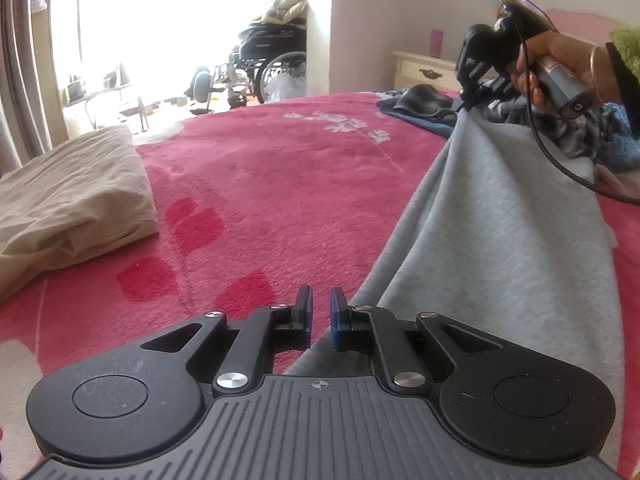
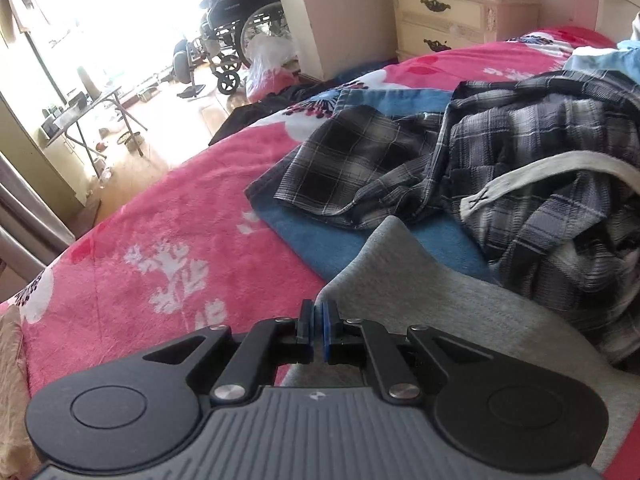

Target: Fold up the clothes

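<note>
Your left claw [image 1: 321, 322]: matt black plastic, shiny metal pivot pins, ribbed grey body. Right of it, grey garment [image 1: 500, 232], soft matt fleece. Under it, pink blanket [image 1: 260, 168], fuzzy plush. Ahead of your right claw [image 2: 319, 334], plaid shirt [image 2: 540, 152], thin woven cloth.

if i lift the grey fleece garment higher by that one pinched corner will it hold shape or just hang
Probably just hang: the grey fleece garment already drapes in long soft folds from the right gripper. It looks thick, so likely heavy enough to drag. The fuzzy pink blanket beneath may cling a little.
</note>
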`<state>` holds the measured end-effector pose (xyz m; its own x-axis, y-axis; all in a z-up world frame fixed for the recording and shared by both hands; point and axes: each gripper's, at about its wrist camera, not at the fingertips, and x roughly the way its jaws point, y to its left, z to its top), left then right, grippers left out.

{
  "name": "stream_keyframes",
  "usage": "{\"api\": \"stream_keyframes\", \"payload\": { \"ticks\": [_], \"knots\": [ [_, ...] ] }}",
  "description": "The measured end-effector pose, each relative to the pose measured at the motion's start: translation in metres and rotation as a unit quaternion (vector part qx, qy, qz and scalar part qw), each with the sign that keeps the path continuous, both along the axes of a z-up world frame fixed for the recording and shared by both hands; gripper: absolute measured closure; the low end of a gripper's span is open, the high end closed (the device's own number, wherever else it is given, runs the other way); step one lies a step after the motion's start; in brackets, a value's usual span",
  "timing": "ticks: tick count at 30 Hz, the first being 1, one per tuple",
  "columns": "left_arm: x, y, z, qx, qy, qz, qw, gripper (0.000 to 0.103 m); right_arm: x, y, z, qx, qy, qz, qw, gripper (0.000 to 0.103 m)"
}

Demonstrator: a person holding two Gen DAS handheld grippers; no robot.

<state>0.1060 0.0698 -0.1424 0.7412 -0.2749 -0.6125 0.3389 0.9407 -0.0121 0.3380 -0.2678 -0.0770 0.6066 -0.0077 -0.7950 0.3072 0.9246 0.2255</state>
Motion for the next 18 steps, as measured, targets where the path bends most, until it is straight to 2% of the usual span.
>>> {"api": "stream_keyframes", "payload": {
  "ticks": [7,8,9,10,11,12,16,18],
  "knots": [
    [-0.011,0.020,0.015,-0.038,0.009,0.025,0.9989,0.092,0.015,-0.014,-0.050,0.022,0.055,-0.022,0.998,0.097],
    [-0.013,0.024,0.018,-0.045,0.010,0.029,0.9985,0.089,0.013,-0.018,-0.049,0.035,0.048,-0.024,0.998,0.094],
    [-0.014,0.027,0.020,-0.051,0.011,0.033,0.9981,0.087,0.010,-0.021,-0.046,0.046,0.043,-0.022,0.998,0.085],
    [-0.016,0.030,0.023,-0.058,0.012,0.037,0.9976,0.080,0.007,-0.023,-0.041,0.051,0.038,-0.018,0.998,0.079],
    [-0.018,0.033,0.026,-0.064,0.013,0.041,0.9970,0.076,0.002,-0.025,-0.033,0.048,0.028,-0.015,0.998,0.067],
    [-0.020,0.037,0.028,-0.071,0.014,0.045,0.9964,0.076,-0.004,-0.027,-0.026,0.045,0.018,-0.013,0.999,0.060],
    [-0.031,0.049,0.036,-0.087,0.021,0.056,0.9944,0.070,-0.031,-0.034,0.006,0.046,-0.009,0.011,0.999,0.060],
    [-0.042,0.055,0.037,-0.082,0.026,0.057,0.9946,0.068,-0.046,-0.025,0.021,0.050,-0.011,0.061,0.997,0.060]
  ]
}}
